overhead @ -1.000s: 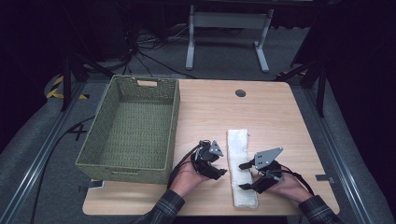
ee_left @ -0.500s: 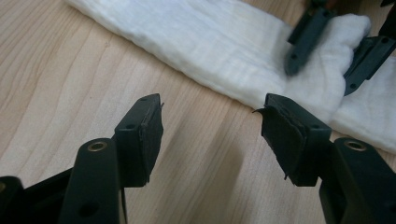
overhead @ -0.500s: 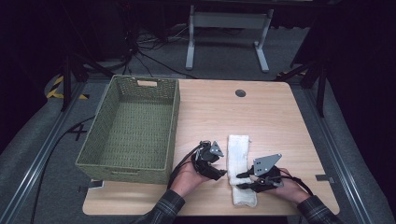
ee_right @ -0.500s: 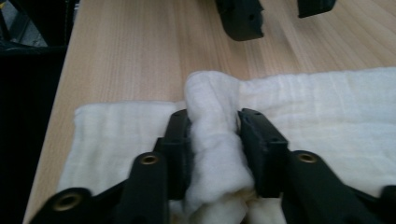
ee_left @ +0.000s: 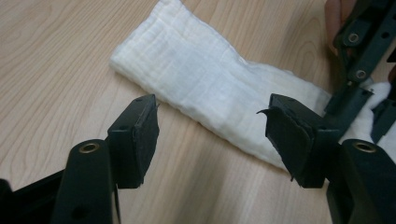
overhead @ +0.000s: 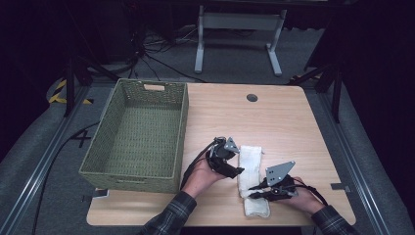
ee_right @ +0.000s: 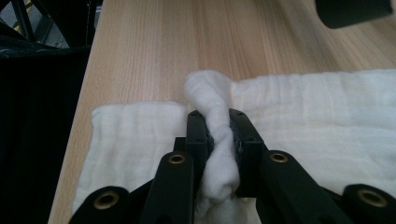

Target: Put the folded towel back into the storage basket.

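A folded white cloth [overhead: 251, 172] lies lengthwise on the wooden table [overhead: 288, 127], near its front edge. My right gripper [overhead: 252, 191] is shut on a pinched-up fold of this cloth [ee_right: 219, 140], near its front end. My left gripper [overhead: 238, 170] sits at the cloth's left edge, open. Its jaws stand wide apart over the cloth [ee_left: 210, 79] with nothing between them. The right gripper's black frame [ee_left: 359, 60] shows at the far right of the left gripper view.
A large green woven basket [overhead: 137, 132] stands on the left part of the table, with nothing in it. A round cable hole [overhead: 252, 97] sits near the table's far edge. Bare wood lies behind and right of the cloth.
My right gripper has come down and forward along the cloth toward the table's front and closed on a fold. The left gripper has stayed put, open.
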`<state>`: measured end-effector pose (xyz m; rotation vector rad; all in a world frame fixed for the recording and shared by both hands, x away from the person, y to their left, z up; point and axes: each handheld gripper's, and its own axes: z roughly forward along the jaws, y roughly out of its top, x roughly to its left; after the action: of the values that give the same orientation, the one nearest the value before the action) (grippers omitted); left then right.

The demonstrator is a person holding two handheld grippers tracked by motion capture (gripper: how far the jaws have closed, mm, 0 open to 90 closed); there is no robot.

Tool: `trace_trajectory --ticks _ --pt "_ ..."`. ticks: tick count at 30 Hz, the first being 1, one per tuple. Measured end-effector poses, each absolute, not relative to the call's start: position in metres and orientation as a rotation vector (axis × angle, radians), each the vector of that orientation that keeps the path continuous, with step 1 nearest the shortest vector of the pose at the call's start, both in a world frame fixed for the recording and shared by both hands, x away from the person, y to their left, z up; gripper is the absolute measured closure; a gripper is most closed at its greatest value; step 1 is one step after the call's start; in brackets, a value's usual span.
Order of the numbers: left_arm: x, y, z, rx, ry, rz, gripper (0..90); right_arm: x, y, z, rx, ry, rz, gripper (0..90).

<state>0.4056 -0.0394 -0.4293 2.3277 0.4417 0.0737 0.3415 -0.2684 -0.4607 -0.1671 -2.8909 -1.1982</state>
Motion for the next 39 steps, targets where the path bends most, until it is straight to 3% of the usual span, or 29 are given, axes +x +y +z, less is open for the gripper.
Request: trace_trajectory --ticks 18,27,31,32,33,35,37,39 --pt "0.455 -0.074 -0.433 2.343 0.328 0.072 28.7 0.332 -0.266 -0.46 -0.078 -2.843 -1.161 80.8" --pt "0.462 -0.092 -0.458 2.407 0.296 0.022 29.6 0.332 -0.266 -0.46 -0.077 -2.842 -1.161 80.8" --pt "0.459 -0.093 -0.457 2.425 0.254 0.031 37.8 0.332 -0.266 -0.46 -0.079 -2.841 -1.161 80.8" --pt "0.458 -0.093 -0.456 2.425 0.248 0.02 40.9 0.333 -0.266 -0.46 -0.081 -2.84 -1.161 80.8" --pt "0.457 -0.093 -0.456 2.427 0.229 0.013 49.5 0.333 -0.266 -0.46 -0.082 -2.838 -1.16 80.8" --pt "0.456 -0.093 -0.455 2.428 0.218 0.007 52.4 0.333 -0.266 -0.46 -0.083 -2.838 -1.16 80.8" --pt "0.456 -0.093 -0.455 2.421 0.201 -0.037 68.5 0.333 -0.266 -0.461 -0.088 -2.832 -1.16 80.8" --pt "0.455 -0.093 -0.455 2.419 0.197 -0.053 76.0 0.334 -0.266 -0.46 -0.093 -2.833 -1.157 80.8"
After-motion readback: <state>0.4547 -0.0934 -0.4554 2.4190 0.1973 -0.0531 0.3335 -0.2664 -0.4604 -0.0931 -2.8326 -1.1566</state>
